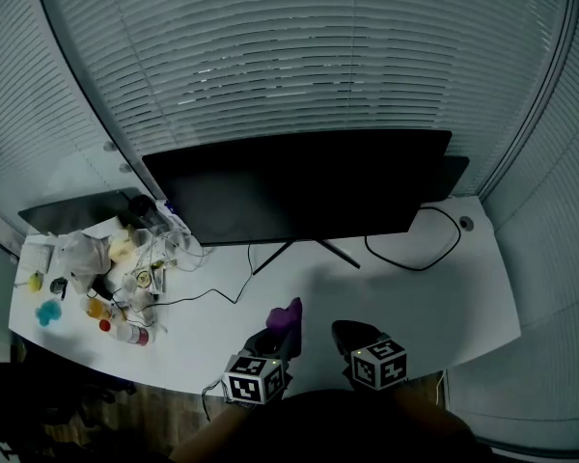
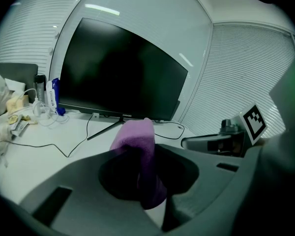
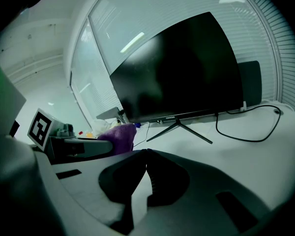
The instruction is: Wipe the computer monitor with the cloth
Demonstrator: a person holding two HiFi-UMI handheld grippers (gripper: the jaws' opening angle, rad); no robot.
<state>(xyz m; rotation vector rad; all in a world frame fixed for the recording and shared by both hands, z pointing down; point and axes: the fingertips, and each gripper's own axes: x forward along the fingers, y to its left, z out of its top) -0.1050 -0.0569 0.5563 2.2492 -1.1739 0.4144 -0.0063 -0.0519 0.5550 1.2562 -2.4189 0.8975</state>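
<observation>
Your left gripper (image 2: pixel 141 154) clamps its jaws on the purple cloth (image 2: pixel 134 135). Your right gripper (image 3: pixel 146 155) has its jaws closed and empty. The monitor (image 3: pixel 177 77) stands ahead of both.

One monitor (image 1: pixel 299 186), one purple cloth (image 1: pixel 286 314) — two hand-held grippers (image 1: pixel 274 336) (image 1: pixel 345 330)

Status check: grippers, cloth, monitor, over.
Left gripper shut on purple cloth. Right gripper shut, empty. Monitor ahead, cloth short of it. Black cable loops at right.

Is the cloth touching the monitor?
No, the cloth is clamped in the left hand-held gripper, well short of the monitor.
</observation>
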